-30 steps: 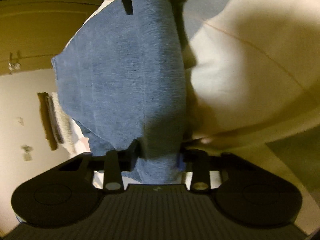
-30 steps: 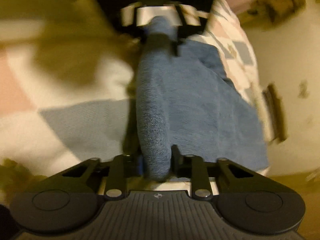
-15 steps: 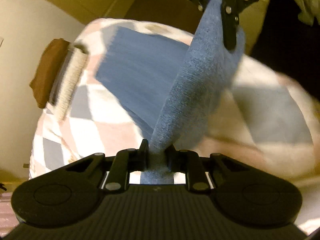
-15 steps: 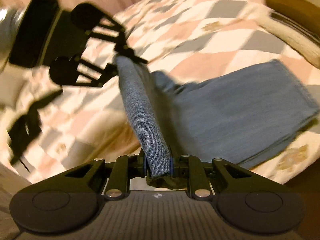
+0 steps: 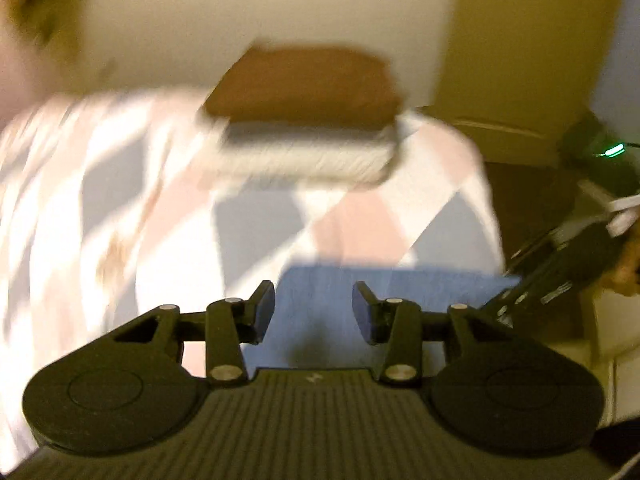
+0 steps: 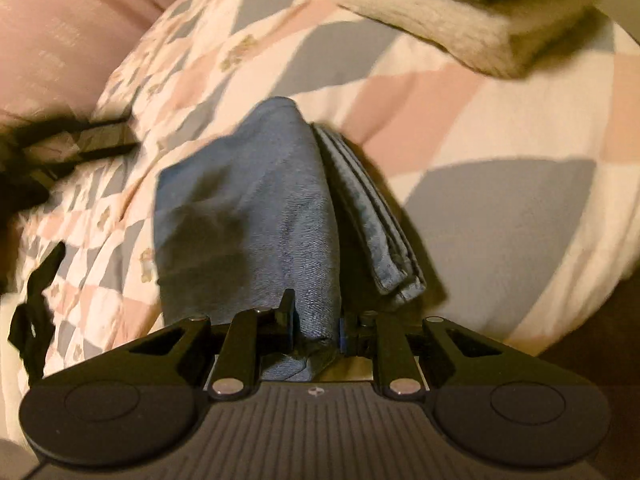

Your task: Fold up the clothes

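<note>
The blue denim garment (image 6: 256,216) lies folded on a checked bedspread (image 6: 500,128), its layered edges showing on the right side. My right gripper (image 6: 315,314) is shut on the near fold of that denim. In the left wrist view my left gripper (image 5: 314,312) stands open above the flat blue denim garment (image 5: 384,284), nothing between its fingers. The right gripper's black body (image 5: 568,272) and a hand show at the right edge of that view. The left gripper's dark blurred shape (image 6: 60,148) sits at the far left in the right wrist view.
A stack of folded clothes, brown on top of cream (image 5: 308,120), rests at the far end of the bed; its cream fuzzy layer (image 6: 460,28) shows at top right. A pink padded headboard (image 6: 60,28) rises on the left. A device with a green light (image 5: 614,150) sits beyond the bed.
My left gripper has let go of the denim and opened, and now points at the folded stack. The denim has been laid down folded on the bed; my right gripper still holds it.
</note>
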A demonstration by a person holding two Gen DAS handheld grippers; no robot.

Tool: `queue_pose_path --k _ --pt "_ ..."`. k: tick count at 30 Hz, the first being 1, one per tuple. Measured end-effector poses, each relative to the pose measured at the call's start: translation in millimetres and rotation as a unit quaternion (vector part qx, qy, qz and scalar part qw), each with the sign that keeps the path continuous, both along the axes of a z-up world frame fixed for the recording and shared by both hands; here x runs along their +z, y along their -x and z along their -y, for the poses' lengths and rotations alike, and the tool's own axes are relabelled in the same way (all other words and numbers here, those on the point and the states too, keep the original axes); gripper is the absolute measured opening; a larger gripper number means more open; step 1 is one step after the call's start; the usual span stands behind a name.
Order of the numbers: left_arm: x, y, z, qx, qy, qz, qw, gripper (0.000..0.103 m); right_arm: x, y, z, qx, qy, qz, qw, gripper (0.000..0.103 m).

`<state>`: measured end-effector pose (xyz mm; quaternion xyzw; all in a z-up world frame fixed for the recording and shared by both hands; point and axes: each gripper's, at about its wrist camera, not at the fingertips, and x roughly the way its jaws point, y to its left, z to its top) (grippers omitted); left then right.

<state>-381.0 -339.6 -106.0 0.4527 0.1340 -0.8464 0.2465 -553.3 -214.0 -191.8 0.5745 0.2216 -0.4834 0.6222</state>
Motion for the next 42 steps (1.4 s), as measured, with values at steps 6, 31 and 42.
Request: queue_pose_path --k 6,31,42 --pt "-50.6 -36.3 -35.8 0.123 -0.073 0.030 0.9893 0.037 21.2 24.6 0.9 0.030 0.018 0.000 0.999 0.017" --pt "-83.4 -24.5 -78.2 0.045 -0.064 0.037 0.9962 0.044 58.0 1.9 2.6 0.010 0.033 -0.240 0.970 0.041" --pt "-92.7 -14.0 -92.5 0.159 -0.068 0.027 0.9846 0.044 -23.7 6.5 13.4 0.350 0.044 -0.185 0.917 0.000"
